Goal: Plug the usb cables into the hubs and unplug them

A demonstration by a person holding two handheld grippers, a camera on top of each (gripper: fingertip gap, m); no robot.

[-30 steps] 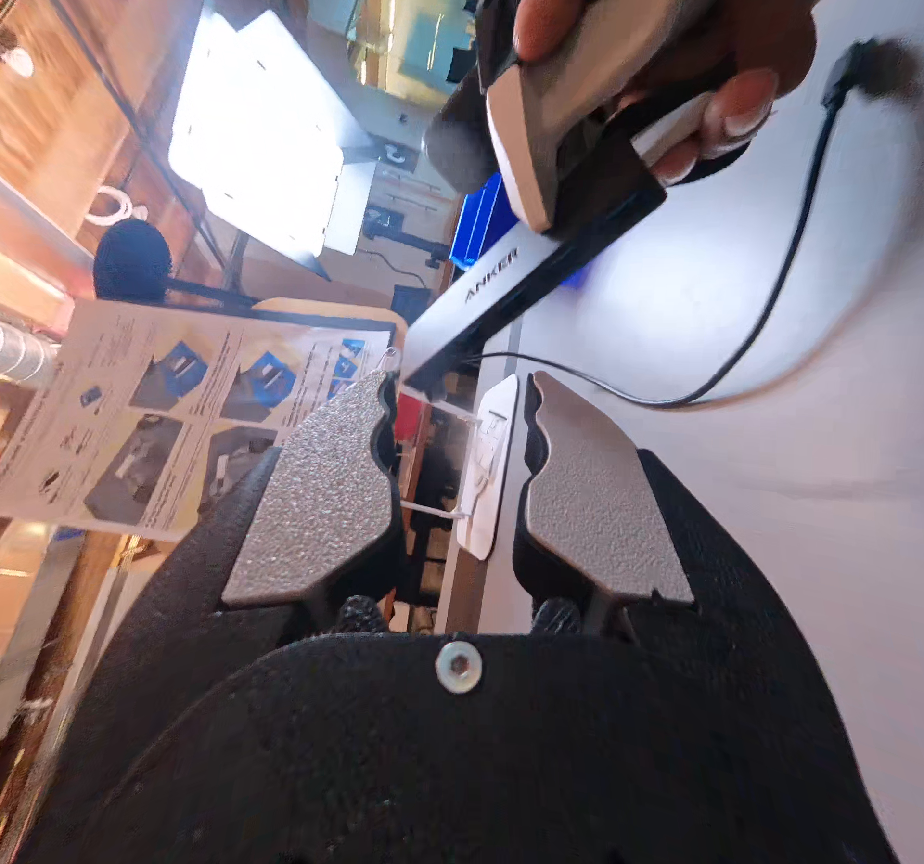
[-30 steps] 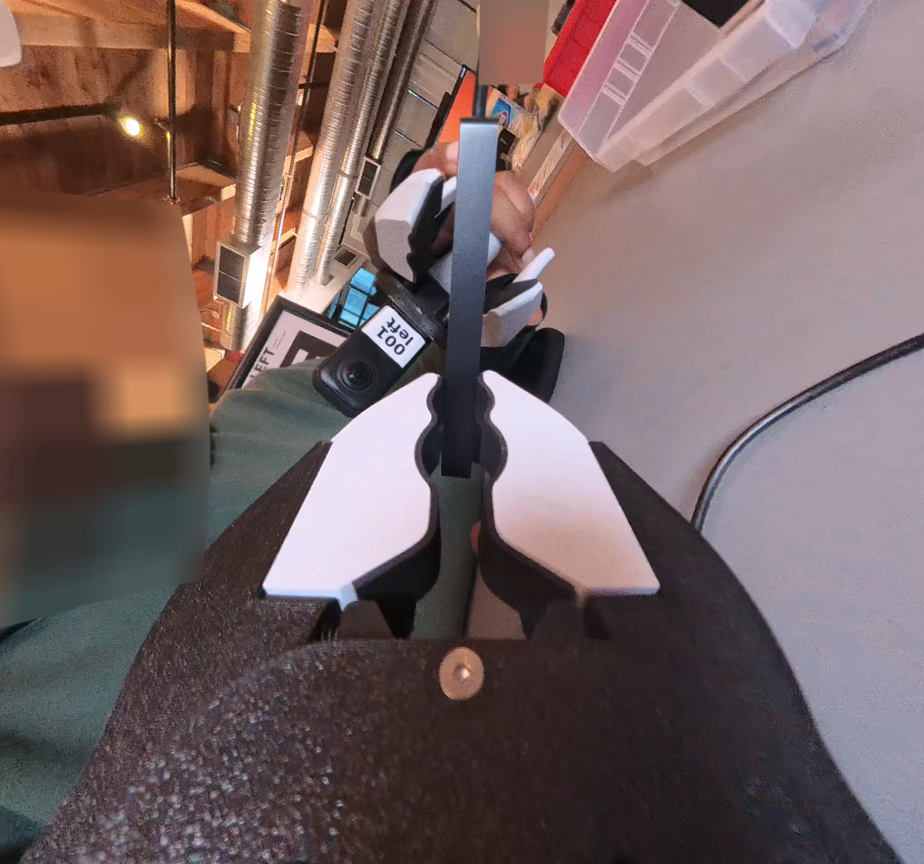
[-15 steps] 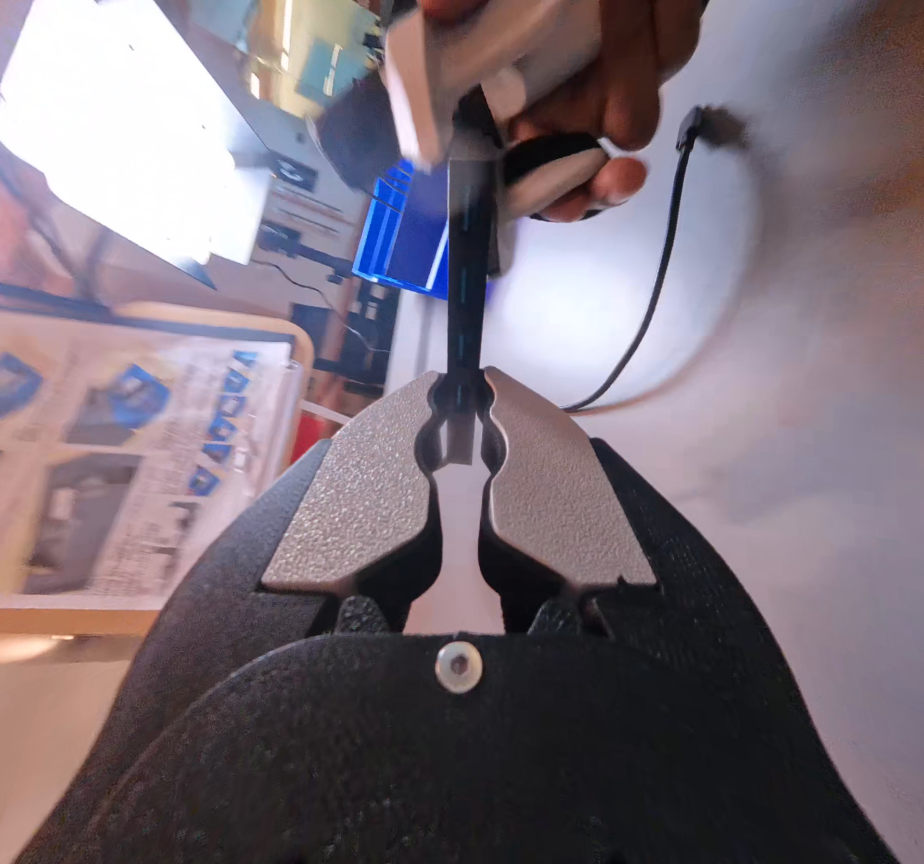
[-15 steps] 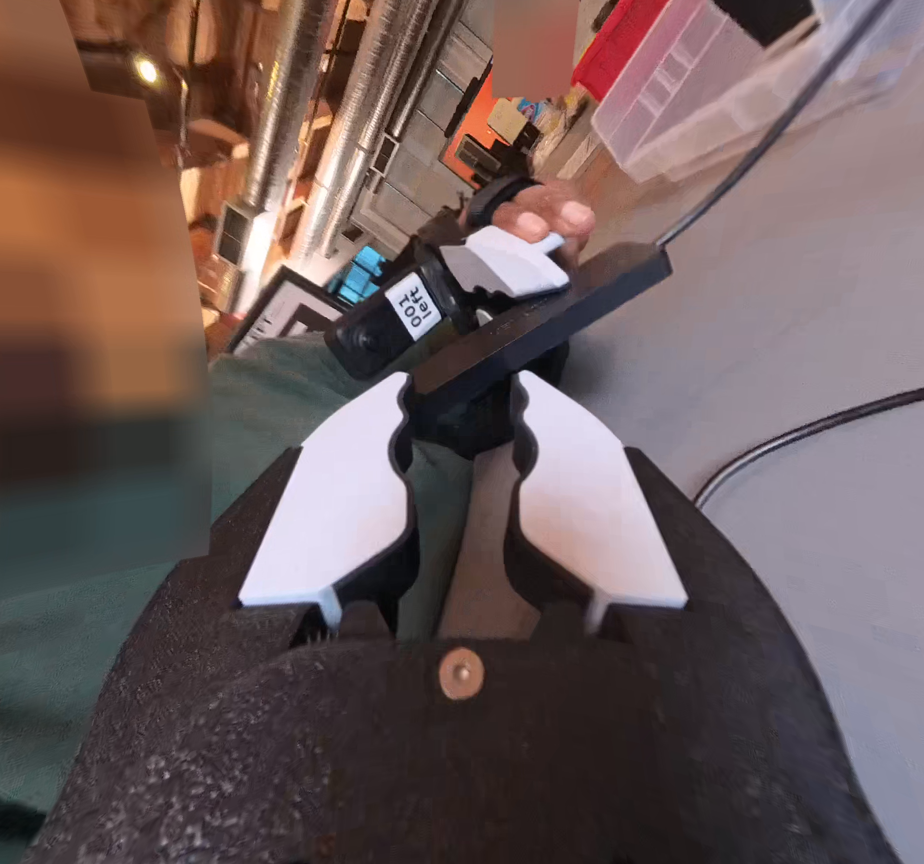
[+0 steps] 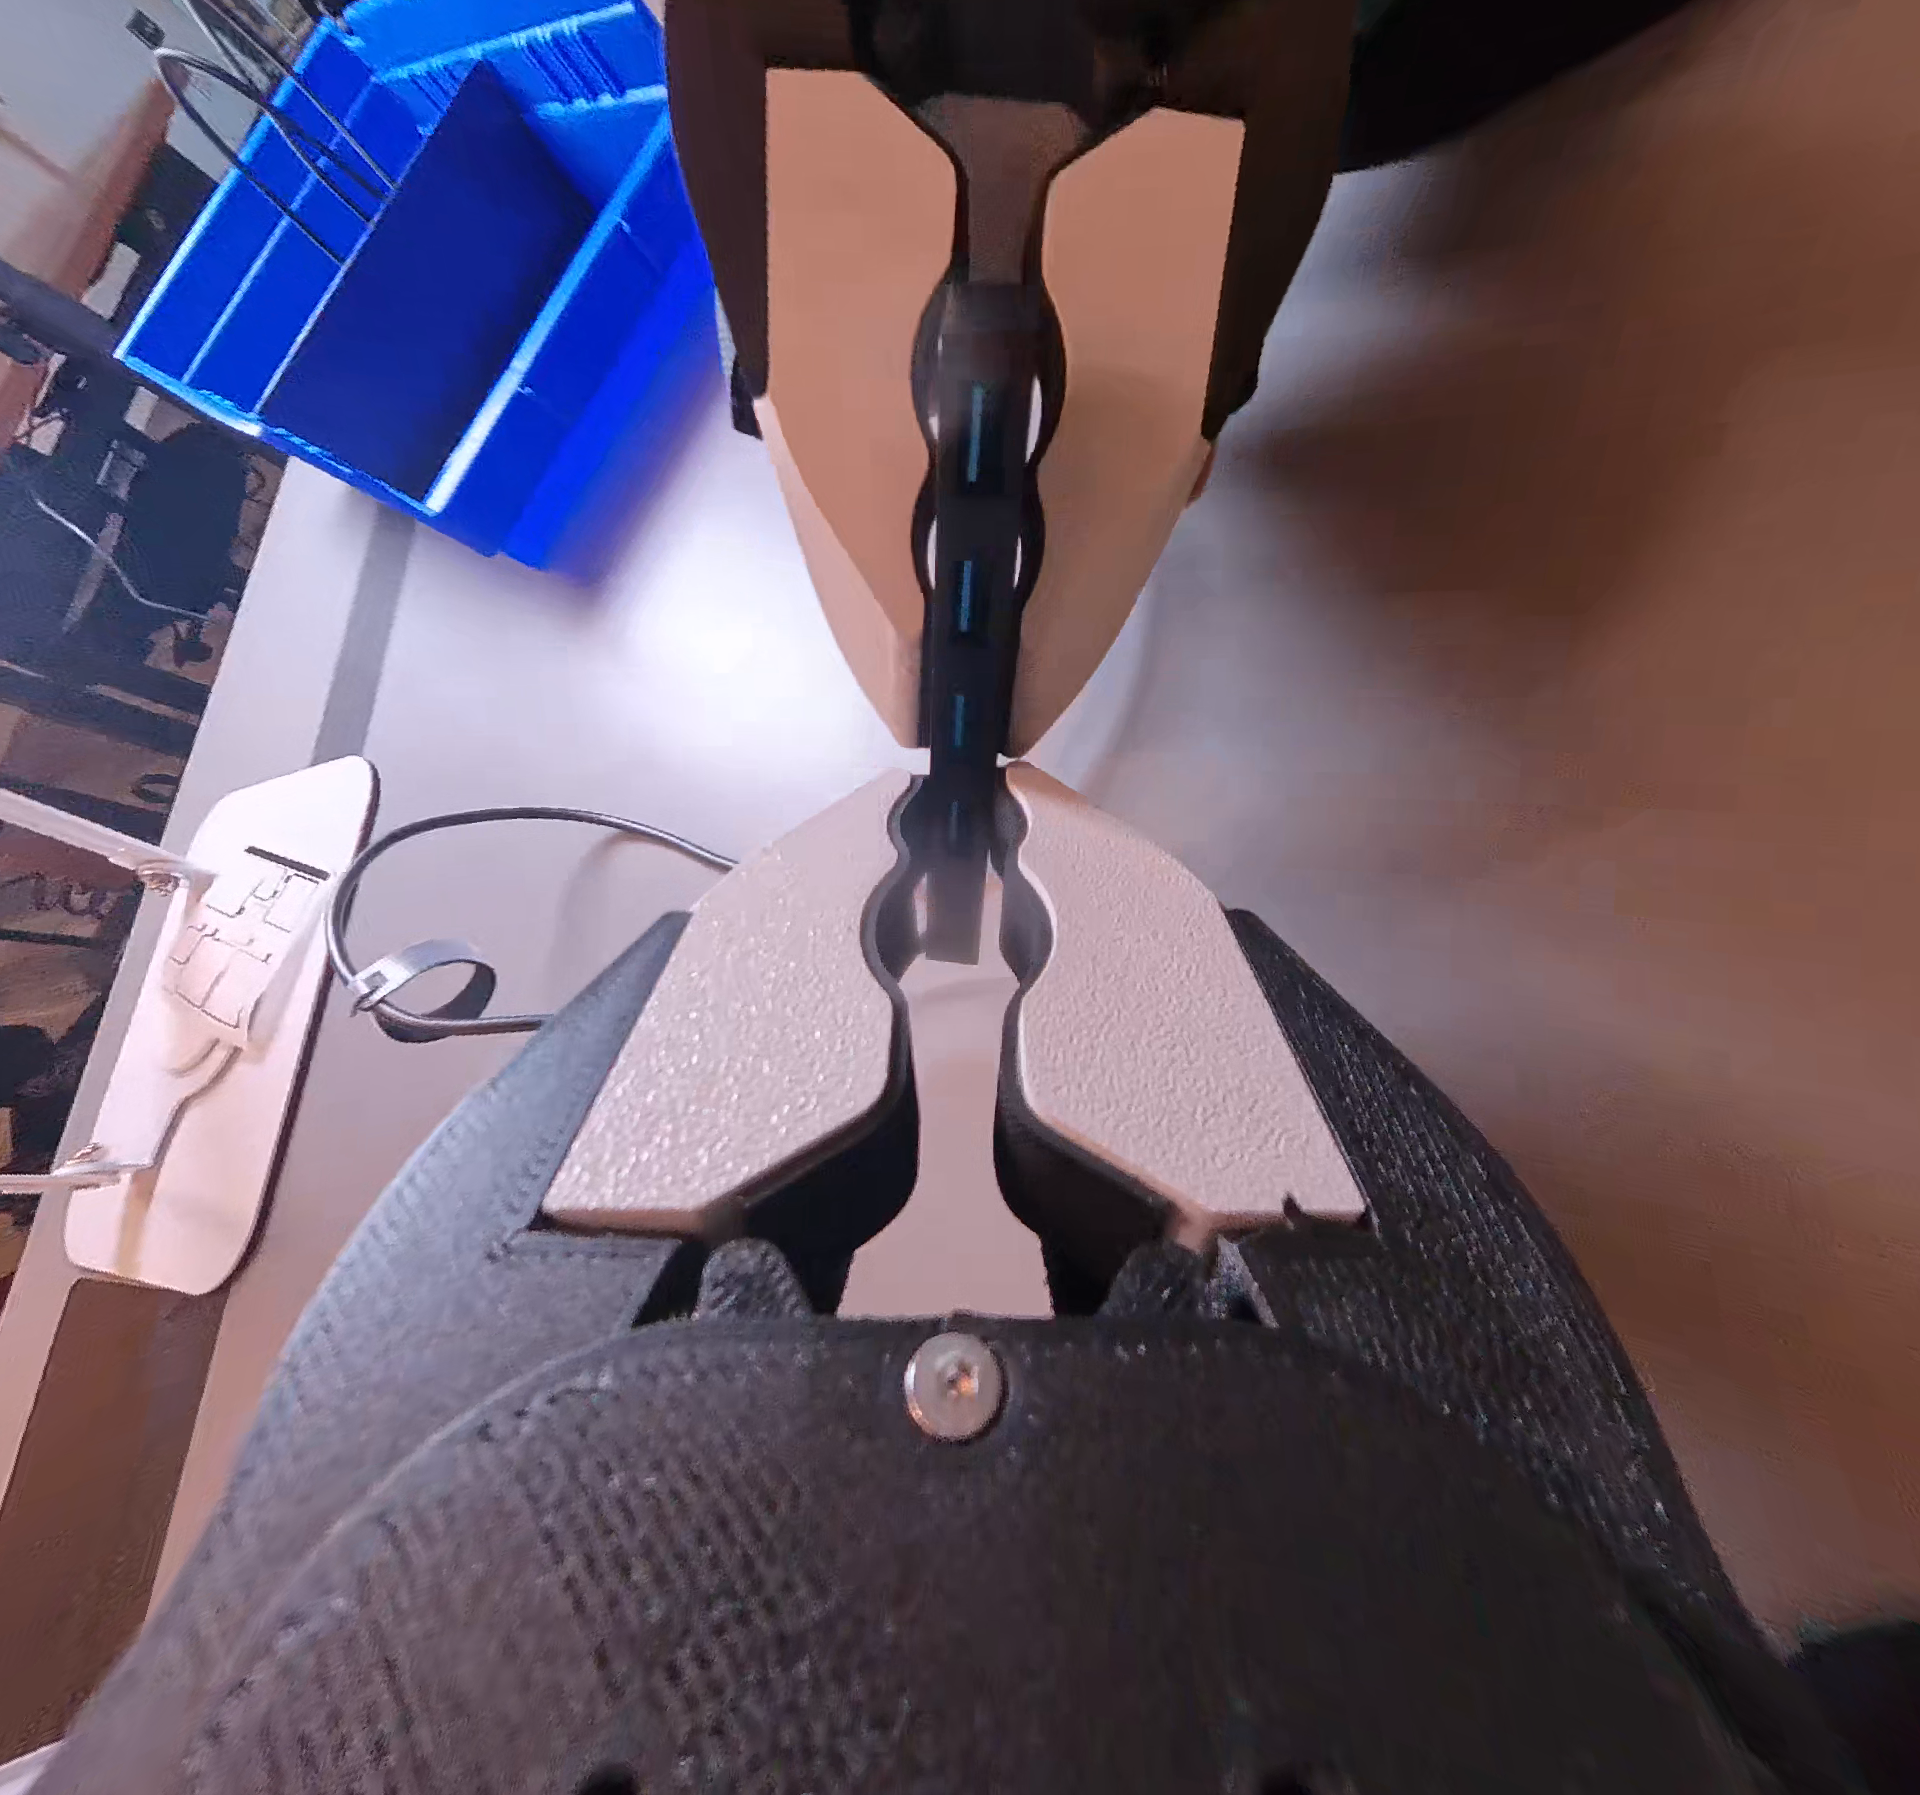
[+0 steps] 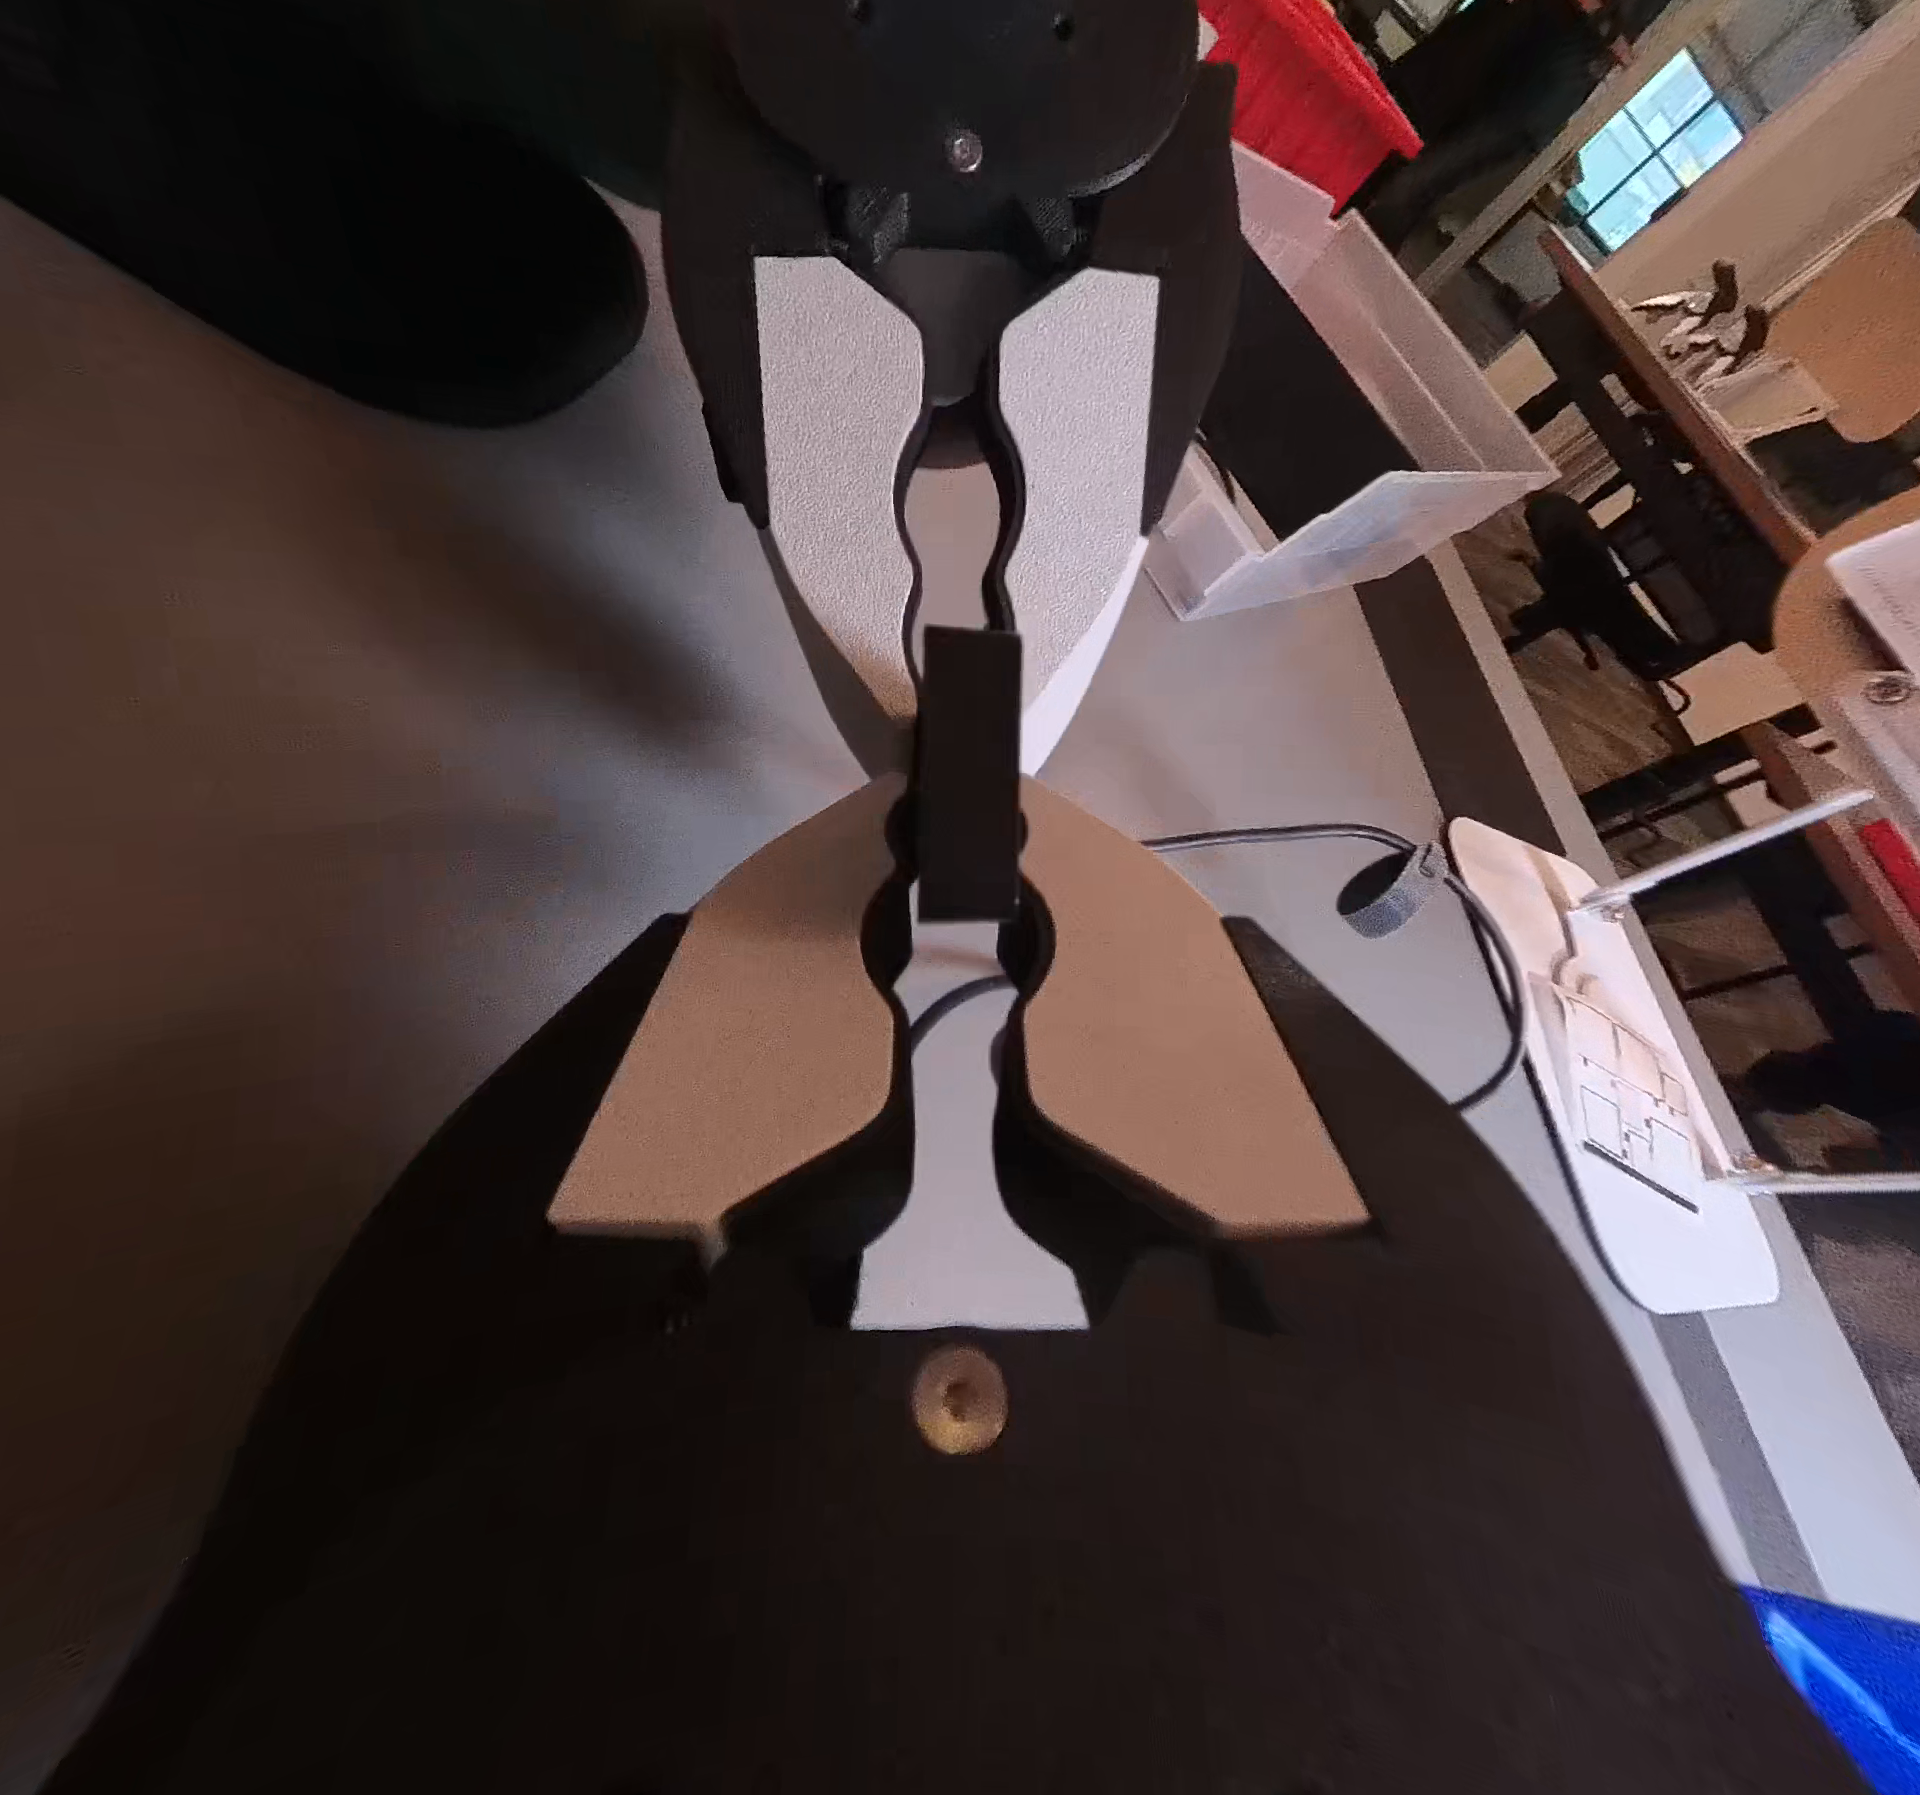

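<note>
Both views look steeply down at a pale table [image 5: 582, 665], and much of each picture is filled by the black body of the near tool.

One black hub [image 5: 966, 665] is held above the table, gripped at both ends. The left gripper [image 5: 956, 872] is closed narrowly on the near end of the hub, and the right gripper [image 5: 971, 457] faces it from the top of the left wrist view, closed on the far end, its finger tips almost touching the left ones. Four thin blue slots show along the hub's edge in this view, the nearest partly hidden between the fingers.

In the right wrist view the hub [image 6: 966, 779] is a plain dark bar; the right gripper [image 6: 961, 872] pinches its near end, and the left gripper [image 6: 961, 602] opposite holds the other end.

One thin black cable [image 5: 499, 826] lies loose on the table with a grey strap loop [image 5: 426, 982] on it. Its plug is not visible in either view, and where it ends is hidden behind the tools. One white card [image 5: 208, 1007] lies at the table edge. One blue bin [image 5: 436, 218] stands farther back, and one clear plastic box [image 6: 1382, 488] is cut off in part by the tool. The large brownish blur at the right of the left wrist view cannot be made out.
</note>
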